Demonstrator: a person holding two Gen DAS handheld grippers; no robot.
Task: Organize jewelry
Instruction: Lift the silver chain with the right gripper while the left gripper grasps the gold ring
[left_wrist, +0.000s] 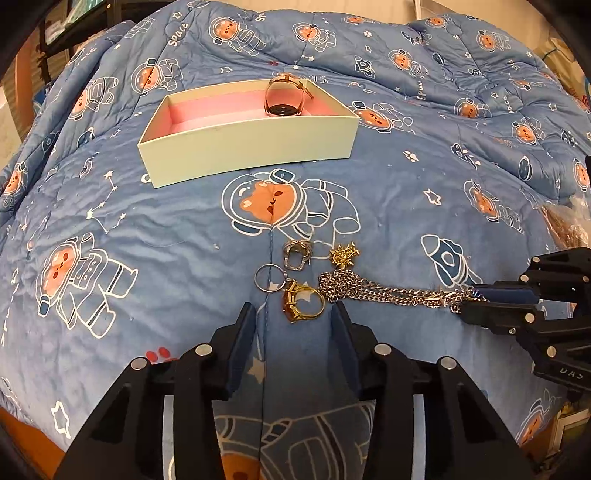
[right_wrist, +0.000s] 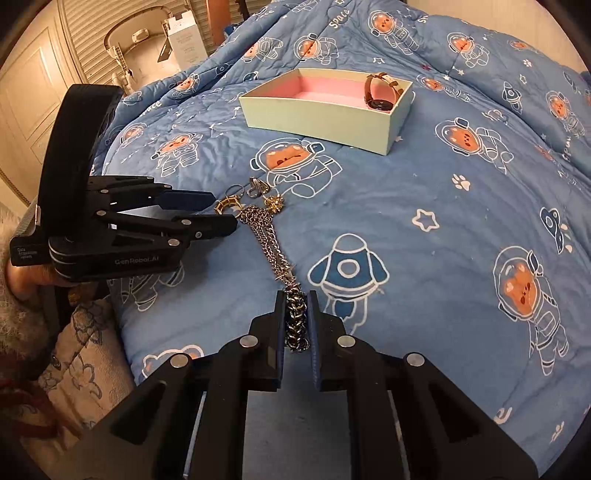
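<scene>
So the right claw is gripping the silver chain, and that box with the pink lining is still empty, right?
Not quite. The right claw does grip the silver chain, but the box with the pink lining is not empty: a watch with a brown strap already sits at one end of it. Both wrist views show this, the right one most clearly.

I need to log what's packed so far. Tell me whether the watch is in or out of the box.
In. The watch stands on its edge on the pink lining at the right end of the open box.
</scene>
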